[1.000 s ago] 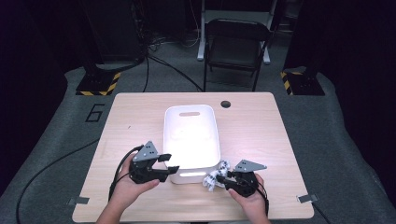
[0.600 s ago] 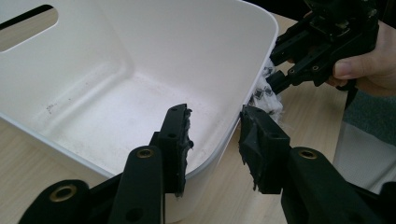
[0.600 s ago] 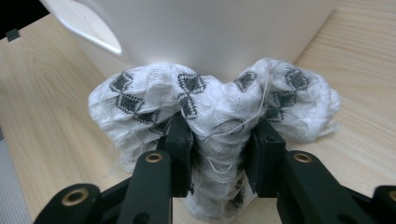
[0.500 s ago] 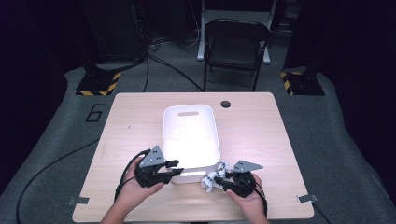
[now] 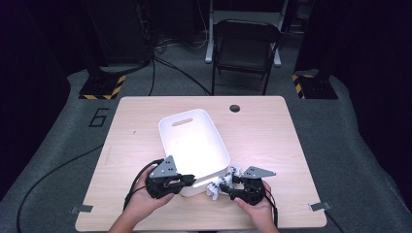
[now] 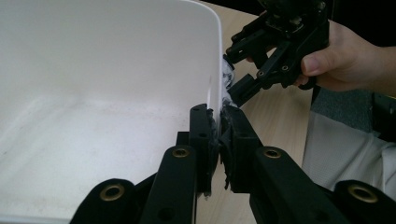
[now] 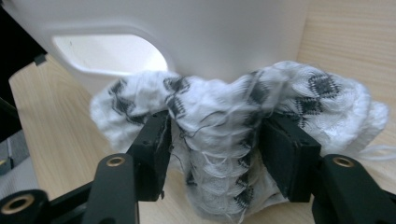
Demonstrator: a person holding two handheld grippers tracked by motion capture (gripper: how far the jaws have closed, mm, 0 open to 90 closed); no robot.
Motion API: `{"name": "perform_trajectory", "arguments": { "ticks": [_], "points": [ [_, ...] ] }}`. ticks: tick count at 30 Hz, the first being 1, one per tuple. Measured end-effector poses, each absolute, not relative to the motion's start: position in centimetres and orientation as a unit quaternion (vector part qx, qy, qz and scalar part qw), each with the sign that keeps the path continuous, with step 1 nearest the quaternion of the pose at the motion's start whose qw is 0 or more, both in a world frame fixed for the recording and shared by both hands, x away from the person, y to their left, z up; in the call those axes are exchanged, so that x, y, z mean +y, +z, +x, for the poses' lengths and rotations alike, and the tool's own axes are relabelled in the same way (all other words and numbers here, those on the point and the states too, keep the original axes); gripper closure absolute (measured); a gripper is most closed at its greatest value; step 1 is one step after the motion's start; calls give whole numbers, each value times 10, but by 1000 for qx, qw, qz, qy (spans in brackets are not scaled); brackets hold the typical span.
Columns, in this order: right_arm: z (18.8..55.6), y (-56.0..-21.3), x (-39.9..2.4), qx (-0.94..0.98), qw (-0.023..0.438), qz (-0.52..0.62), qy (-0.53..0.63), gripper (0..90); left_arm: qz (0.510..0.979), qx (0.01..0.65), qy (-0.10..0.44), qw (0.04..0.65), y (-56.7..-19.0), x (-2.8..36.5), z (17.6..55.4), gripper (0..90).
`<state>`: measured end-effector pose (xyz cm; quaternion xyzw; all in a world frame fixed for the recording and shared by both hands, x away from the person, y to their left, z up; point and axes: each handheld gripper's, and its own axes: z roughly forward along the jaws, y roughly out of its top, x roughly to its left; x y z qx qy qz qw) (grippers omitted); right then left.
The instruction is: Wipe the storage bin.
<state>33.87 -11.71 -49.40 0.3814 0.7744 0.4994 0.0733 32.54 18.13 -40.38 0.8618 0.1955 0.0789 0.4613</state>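
The left claw (image 5: pixel 187 180) has just been closing, and now its jaws are pressed on the near wall of the white plastic bin (image 5: pixel 193 141), one jaw inside and one outside. Compared with a second ago, the bin is turned: its far end with the handle slot now points more toward the far left corner of the surface (image 5: pixel 262 126), while before it stood straight. I judge this means the left hand now takes control of the bin, to hold it steady or to bring it near.

The right claw (image 5: pixel 224 184) has just been opening. Its jaws are now spread, and the white knitted cloth with black pattern (image 5: pixel 221 182) sits between them, near the front edge of the surface and just beside the near right corner of the bin. The cloth is not in the bin. Probably the right hand is letting go or taking a new hold before it lifts the cloth in.

The high view gives the whole layout, but the grip is too small to read there. The left gripper view shows the thin wall (image 6: pixel 215 93) pinched between the two jaws, and the right claw (image 6: pixel 238 77) farther off by the corner. The right gripper view shows the cloth (image 7: pixel 233 121) bunched against the outer wall of the bin (image 7: pixel 210 32); whether the pads (image 7: pixel 154 149) press on it I cannot tell surely.
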Motion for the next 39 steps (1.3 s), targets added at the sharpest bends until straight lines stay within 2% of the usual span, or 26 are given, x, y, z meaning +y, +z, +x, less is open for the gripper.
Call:
{"name": "perform_trajectory", "arguments": {
  "ticks": [4,12,16,21,27,29,39],
  "points": [
    [339,-493,-116,766,77,379,514,349,863,190,66,464,-404,178,324,868],
    [338,-497,-106,797,122,356,472,297,859,194,55,472,-406,179,325,864],
    [339,-501,-103,813,125,347,451,224,858,194,53,473,-406,179,326,863],
    [341,-506,-98,814,141,348,443,177,858,191,48,475,-406,178,325,860],
    [344,-511,-97,814,140,352,441,165,857,189,42,478,-407,177,326,854],
    [345,-513,-95,816,142,347,440,186,857,188,40,478,-407,177,326,852],
    [351,-514,-106,818,105,355,441,610,857,187,35,479,-407,177,325,832]
  ]
}}
